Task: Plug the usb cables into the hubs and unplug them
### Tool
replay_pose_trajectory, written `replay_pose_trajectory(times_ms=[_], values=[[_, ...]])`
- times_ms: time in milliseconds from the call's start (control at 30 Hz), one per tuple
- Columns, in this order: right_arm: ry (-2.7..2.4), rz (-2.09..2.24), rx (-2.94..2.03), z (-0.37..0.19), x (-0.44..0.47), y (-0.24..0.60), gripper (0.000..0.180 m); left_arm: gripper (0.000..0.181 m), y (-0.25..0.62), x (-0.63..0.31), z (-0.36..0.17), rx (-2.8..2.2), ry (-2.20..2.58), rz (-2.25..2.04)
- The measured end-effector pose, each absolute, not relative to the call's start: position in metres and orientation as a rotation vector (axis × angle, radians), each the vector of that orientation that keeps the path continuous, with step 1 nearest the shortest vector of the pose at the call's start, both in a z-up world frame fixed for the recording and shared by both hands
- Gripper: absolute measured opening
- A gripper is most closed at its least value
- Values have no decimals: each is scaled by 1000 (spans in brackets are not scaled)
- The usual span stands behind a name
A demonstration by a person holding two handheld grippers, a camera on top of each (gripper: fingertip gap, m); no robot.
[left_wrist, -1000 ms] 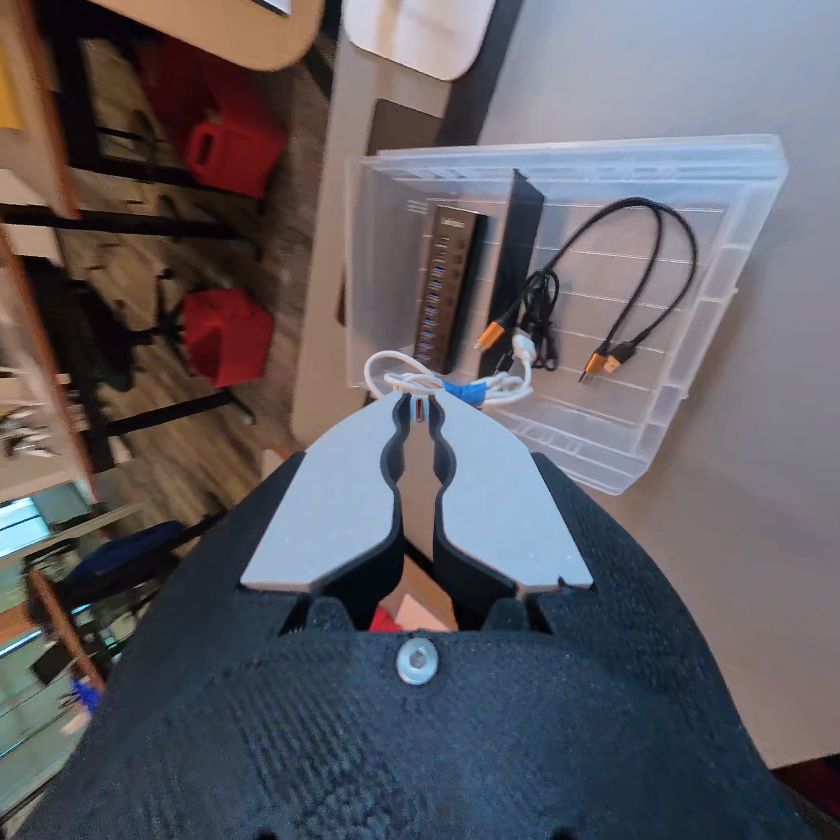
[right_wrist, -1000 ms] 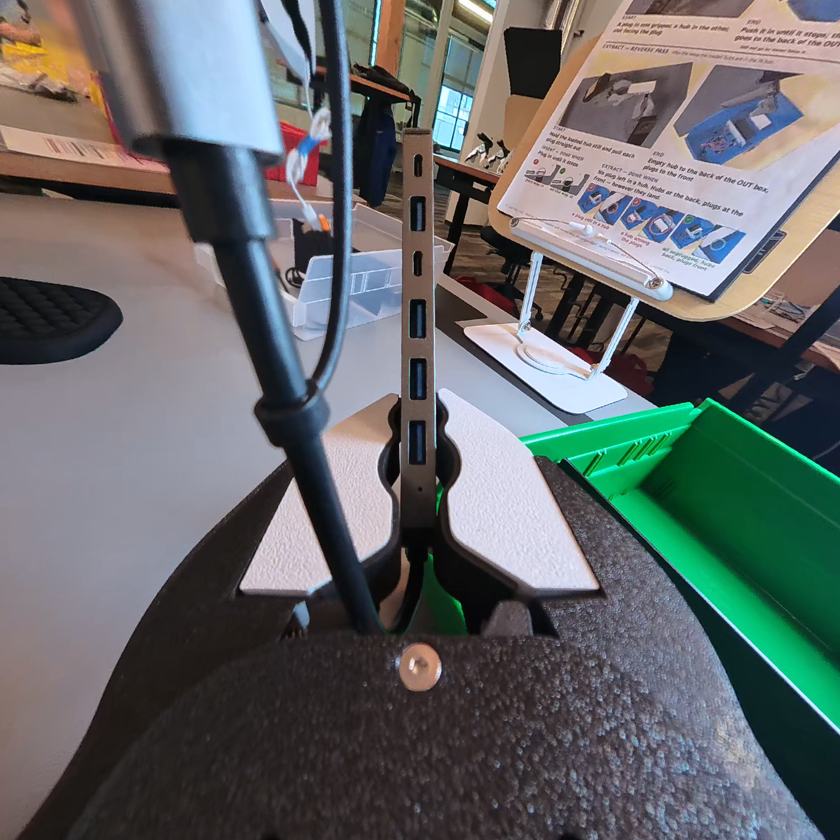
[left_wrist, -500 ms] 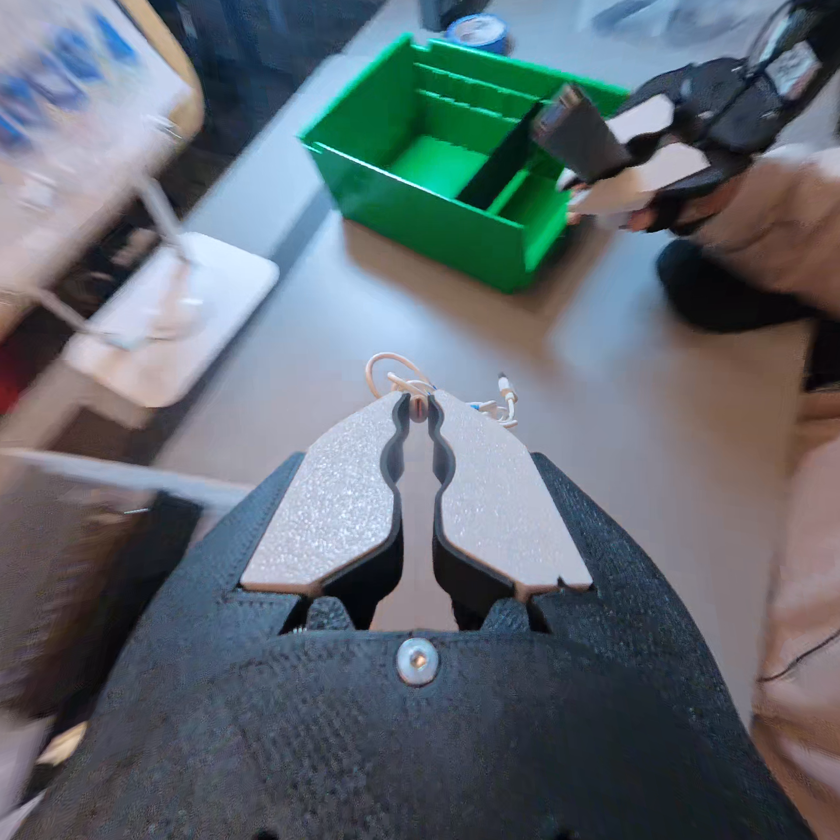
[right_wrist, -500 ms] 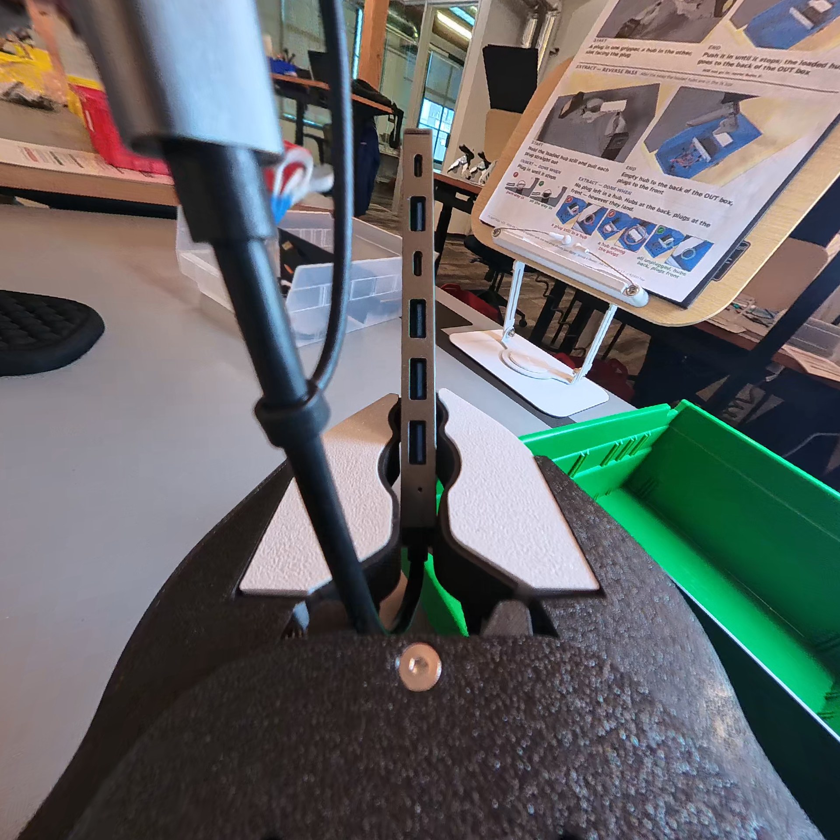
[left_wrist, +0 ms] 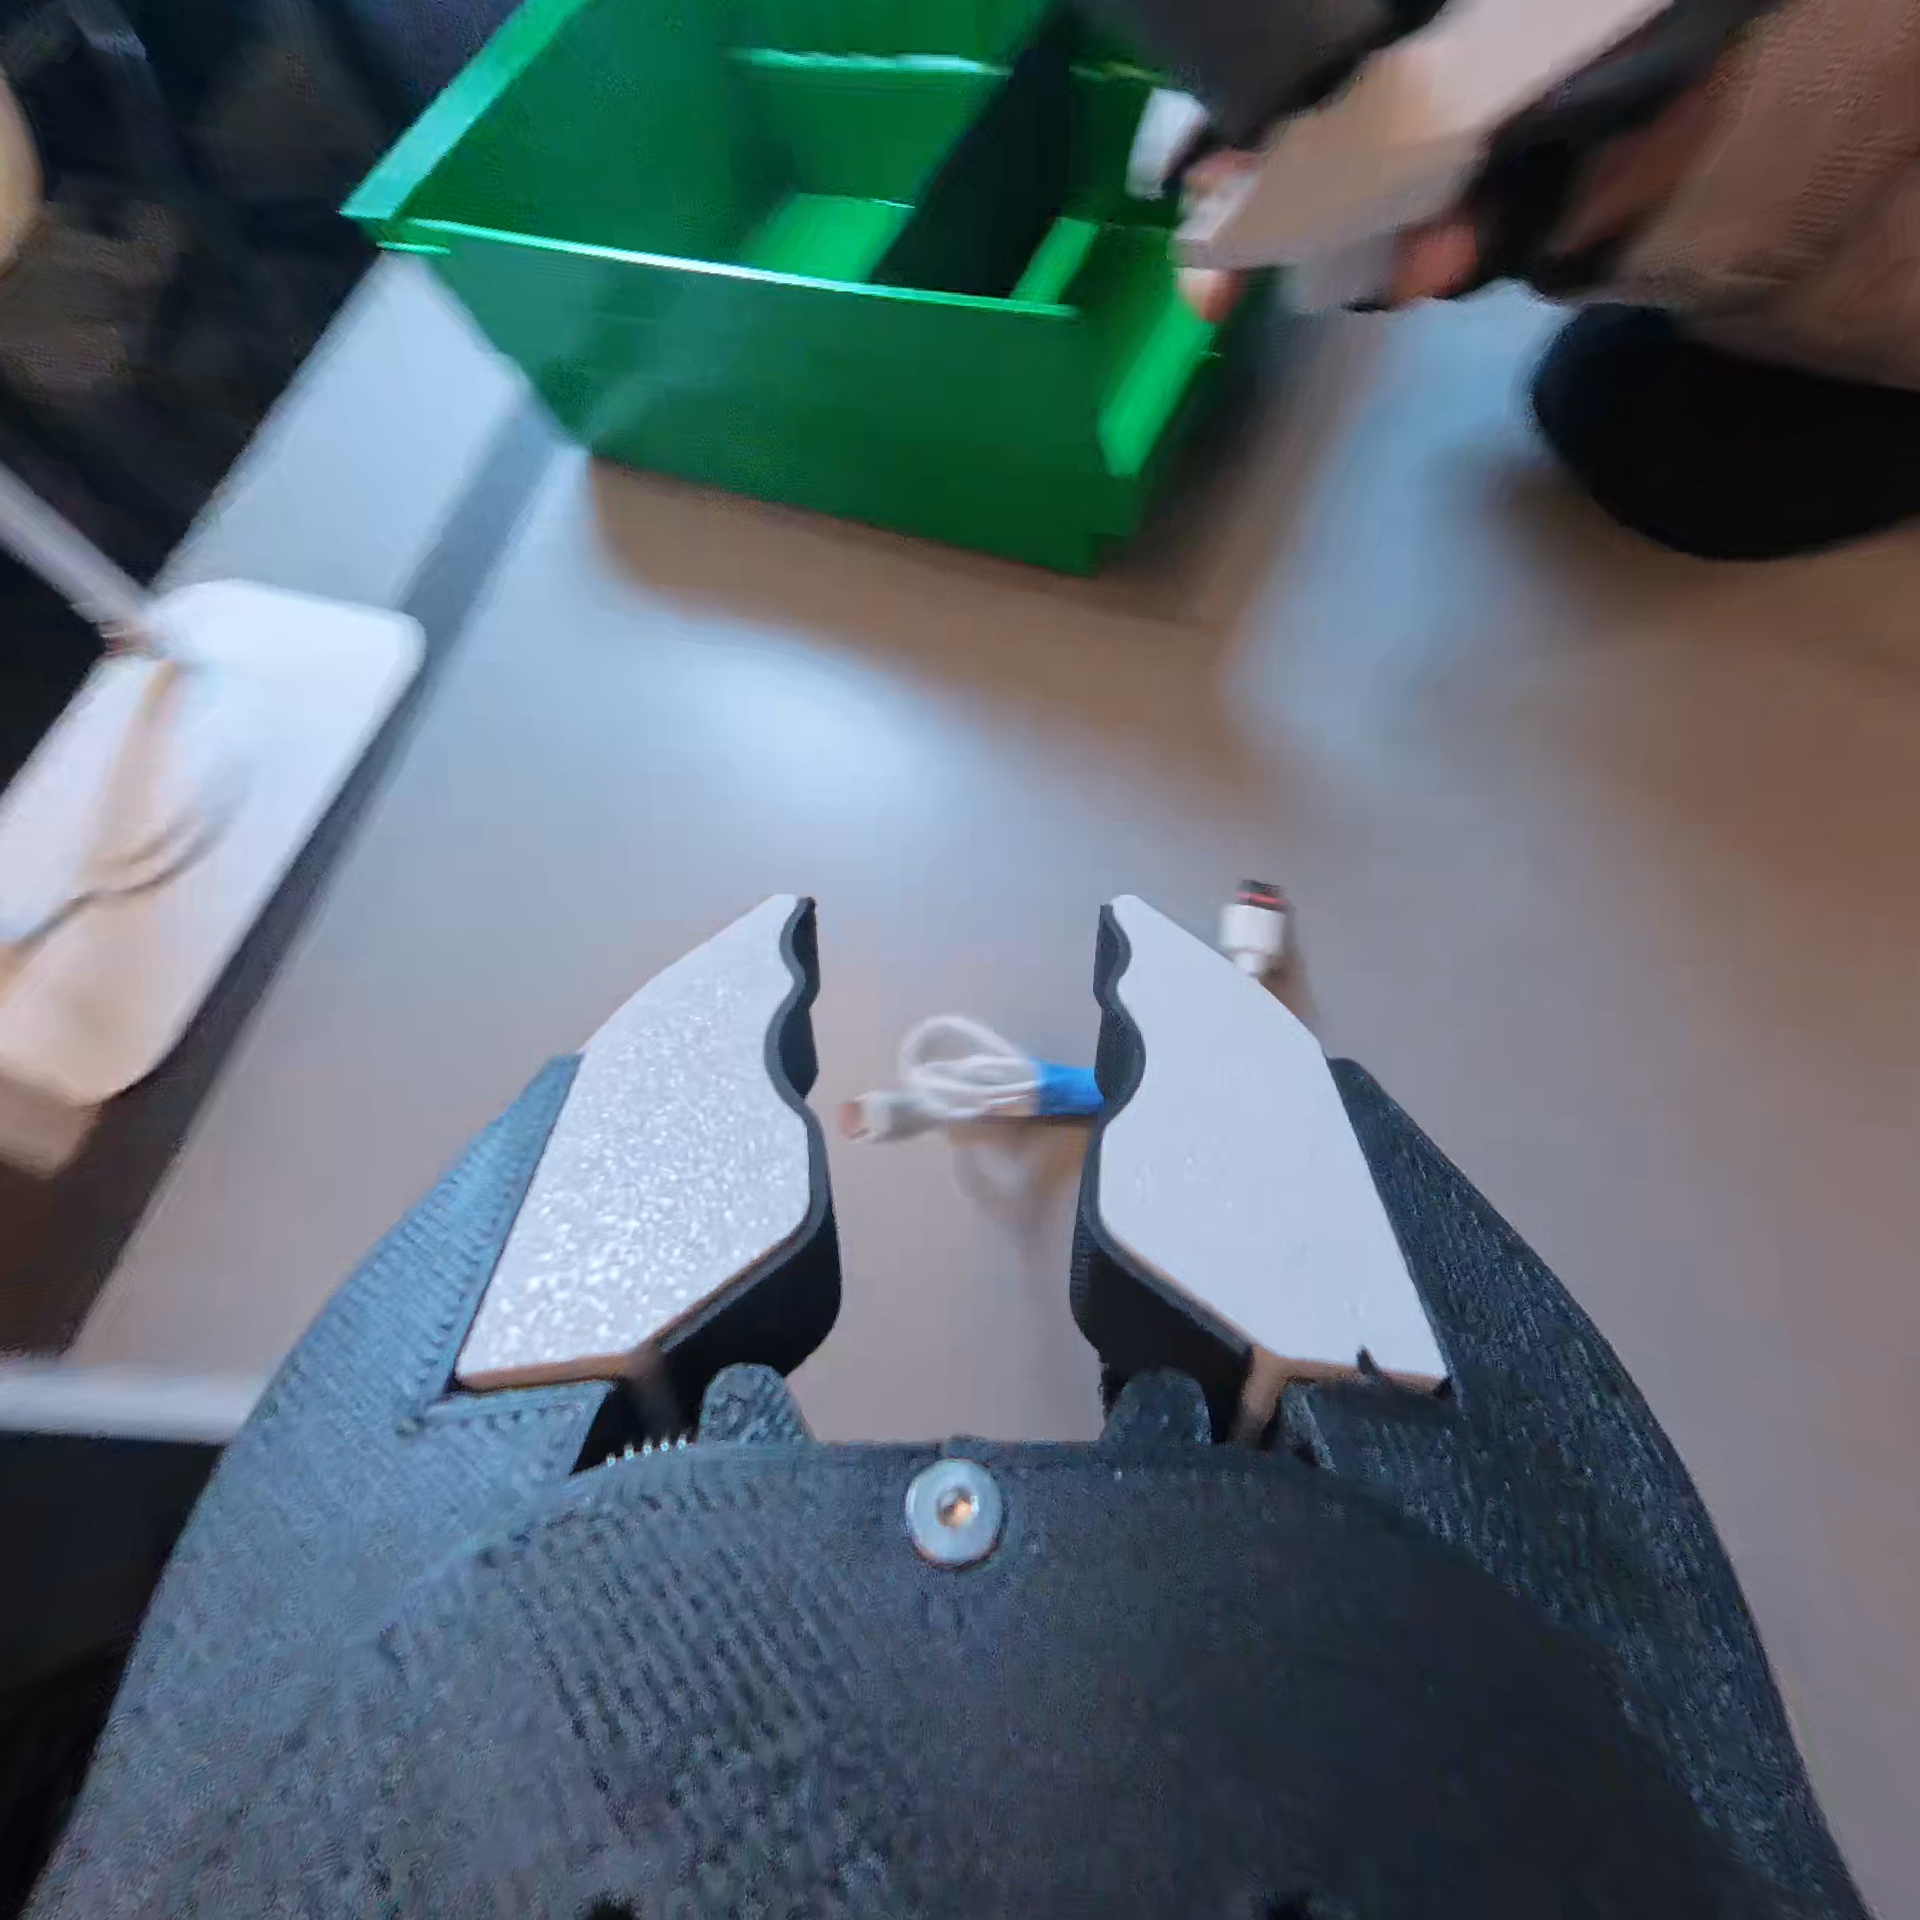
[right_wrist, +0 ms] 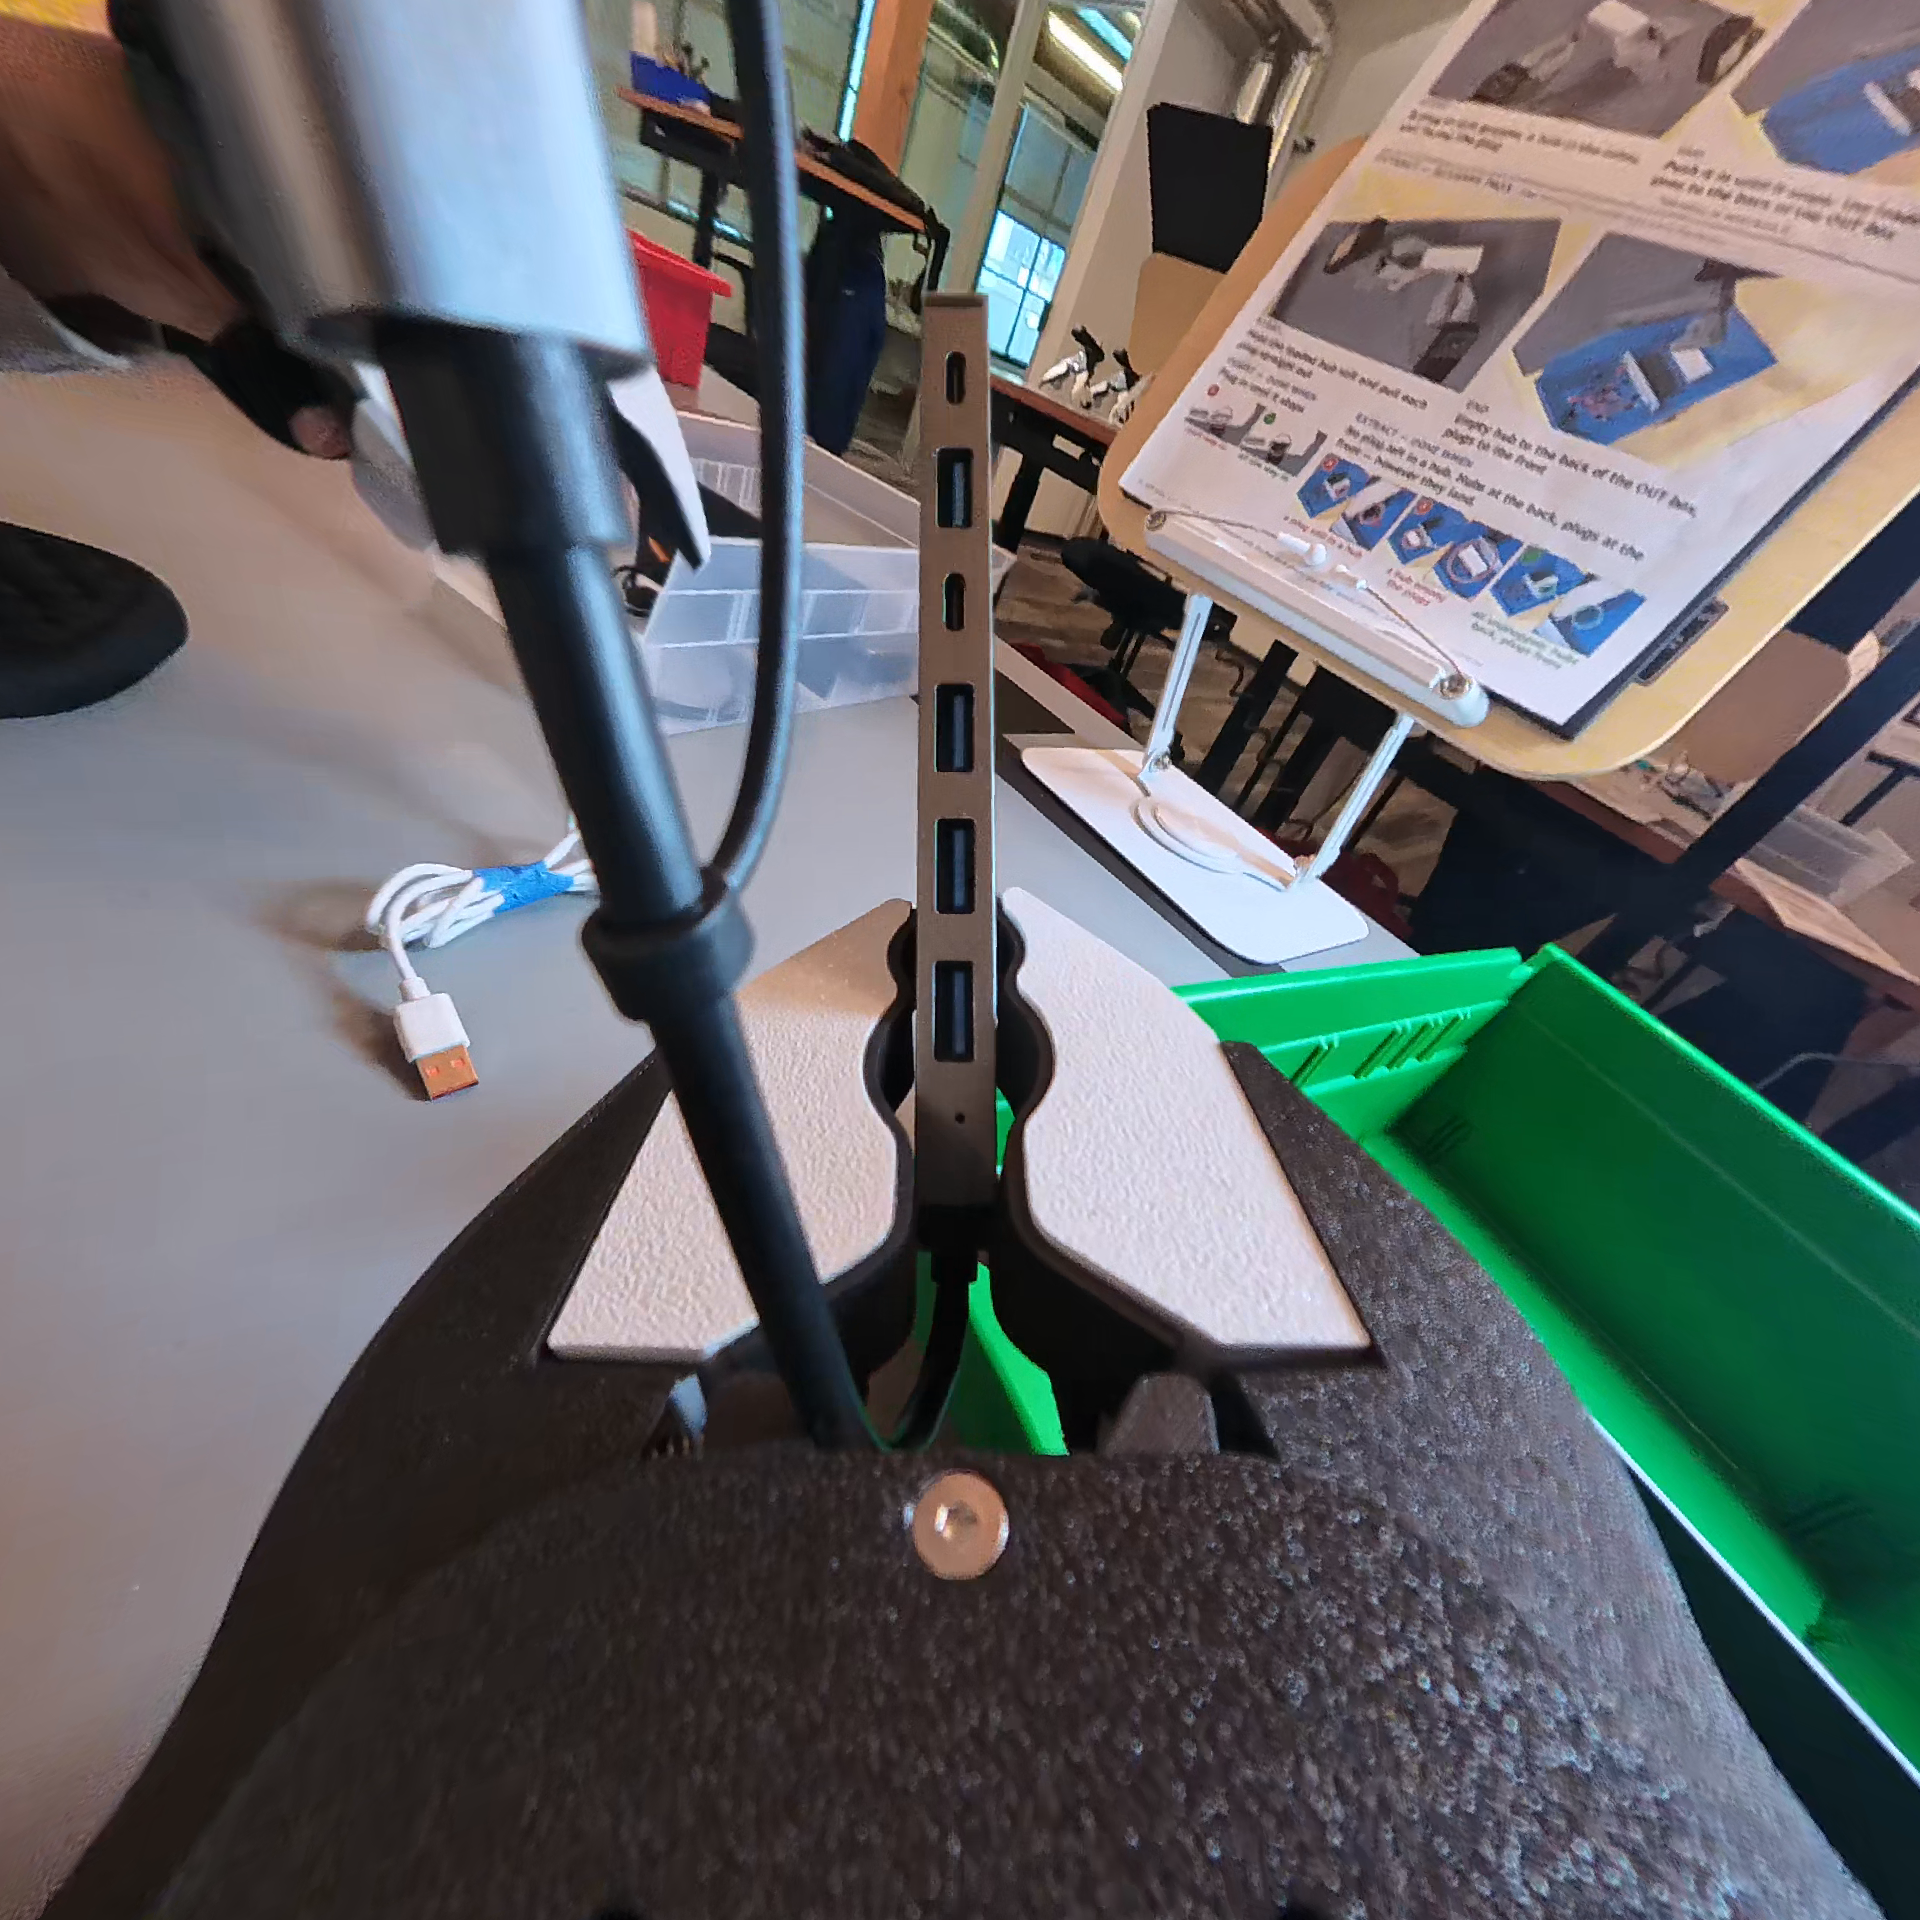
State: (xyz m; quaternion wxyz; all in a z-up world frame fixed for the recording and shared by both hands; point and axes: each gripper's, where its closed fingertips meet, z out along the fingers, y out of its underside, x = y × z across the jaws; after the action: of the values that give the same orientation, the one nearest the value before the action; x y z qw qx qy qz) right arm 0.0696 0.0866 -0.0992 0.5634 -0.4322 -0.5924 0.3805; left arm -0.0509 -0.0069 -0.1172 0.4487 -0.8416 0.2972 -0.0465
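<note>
Hub (right_wrist: 956, 727) upright in right gripper (right_wrist: 956, 940), ports facing camera

workshop or lab: worktables (right_wrist: 790, 197), instruction board (right_wrist: 1558, 343), parts bins (right_wrist: 1662, 1195)

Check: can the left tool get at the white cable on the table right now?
Probably yes. The left tool is open and empty above the white cable, which lies loose on the bare table with nothing over it. The right tool holds the hub off to the side.
</note>
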Motion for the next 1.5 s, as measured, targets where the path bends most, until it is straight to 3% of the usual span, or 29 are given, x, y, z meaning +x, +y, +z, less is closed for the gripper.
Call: replay_pose_trajectory(times_ms=[67, 267, 500, 700, 767, 900, 1500], values=[[-1396, 912, -968, -97, 70, 81, 10, 57, -15, -13, -136, -2128, 912, -238], [-1392, 977, -838, -88, 75, 64, 10, 52, -20, 37, -198, -2111, 1174, -315], [-1507, 1152, -755, -91, 75, 27, 10, 45, -10, 34, -104, -1632, 888, -305], [-1662, 1146, -745, -115, 65, -1, 10, 37, -21, 47, -81, -1483, 922, -257], [-1717, 1103, -747, -127, 62, -5, 10, 20, -24, 49, -85, -1462, 986, -209], [-1773, 1069, -765, -137, 61, -7, 11, 13, -33, 54, -98, -1453, 1091, -208], [-1965, 760, -704, -165, 62, -13, 12, 11, -34, 57, -134, -1553, 1173, -312]])
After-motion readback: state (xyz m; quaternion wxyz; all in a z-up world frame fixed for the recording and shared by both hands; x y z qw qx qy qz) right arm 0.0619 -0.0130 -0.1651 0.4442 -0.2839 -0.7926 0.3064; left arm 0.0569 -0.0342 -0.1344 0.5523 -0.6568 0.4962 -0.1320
